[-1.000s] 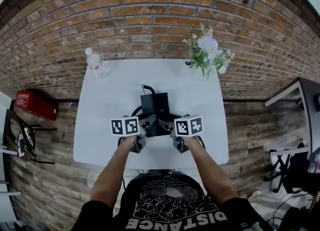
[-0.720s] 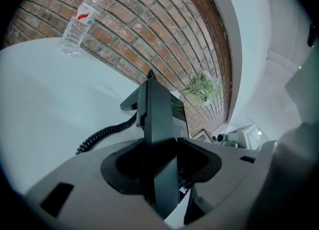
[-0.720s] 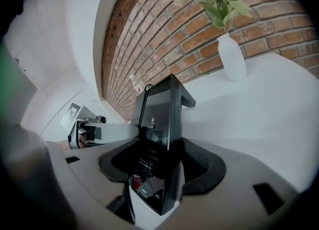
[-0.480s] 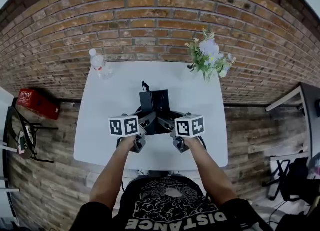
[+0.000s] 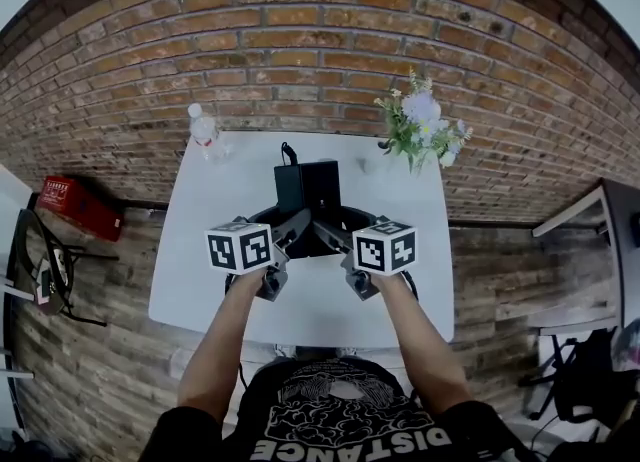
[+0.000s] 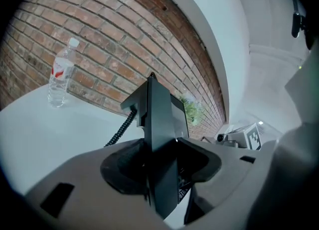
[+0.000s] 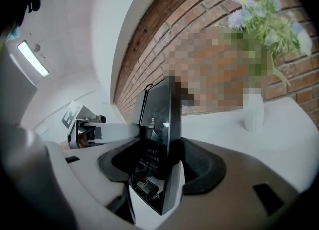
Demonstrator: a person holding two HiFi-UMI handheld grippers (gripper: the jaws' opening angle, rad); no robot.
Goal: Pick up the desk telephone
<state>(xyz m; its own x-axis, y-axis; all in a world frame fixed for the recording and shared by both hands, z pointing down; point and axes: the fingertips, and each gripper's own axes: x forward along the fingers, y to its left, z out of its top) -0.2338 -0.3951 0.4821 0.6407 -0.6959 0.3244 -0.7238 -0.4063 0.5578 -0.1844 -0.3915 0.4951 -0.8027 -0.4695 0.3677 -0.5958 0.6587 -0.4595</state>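
- Left claw (image 5: 292,228): the jaws stand wide and pinch the desk telephone (image 5: 308,190) by its left edge. In the left gripper view the claw (image 6: 162,160) has the black body wedged upright between both pads.
- Right claw (image 5: 336,236): it is clamped the same way on the telephone's right edge. In the right gripper view the claw (image 7: 159,167) has the telephone (image 7: 159,124) standing tall and slightly tilted between its jaws, with its printed face toward the left of the frame.
- The 2 claws meet at frame centre in the head view, with 1 marker cube on each side of the telephone.
- The telephone (image 6: 159,119) sits at frame centre over the white surface (image 5: 200,280). The white top shows below its lower edge, so it looks clear of the surface.
- A coiled cord (image 6: 119,132) hangs from the telephone's left side toward the surface.
- A water bottle (image 5: 204,130) stands upright at the surface's upper left corner, well apart from the telephone.
- Flowers (image 5: 420,125) stand at the upper right corner, in a white vase (image 7: 252,109).
- A brick wall (image 5: 300,50) fills the top of the frame.
- A red box (image 5: 75,208) lies at far left, off the surface.
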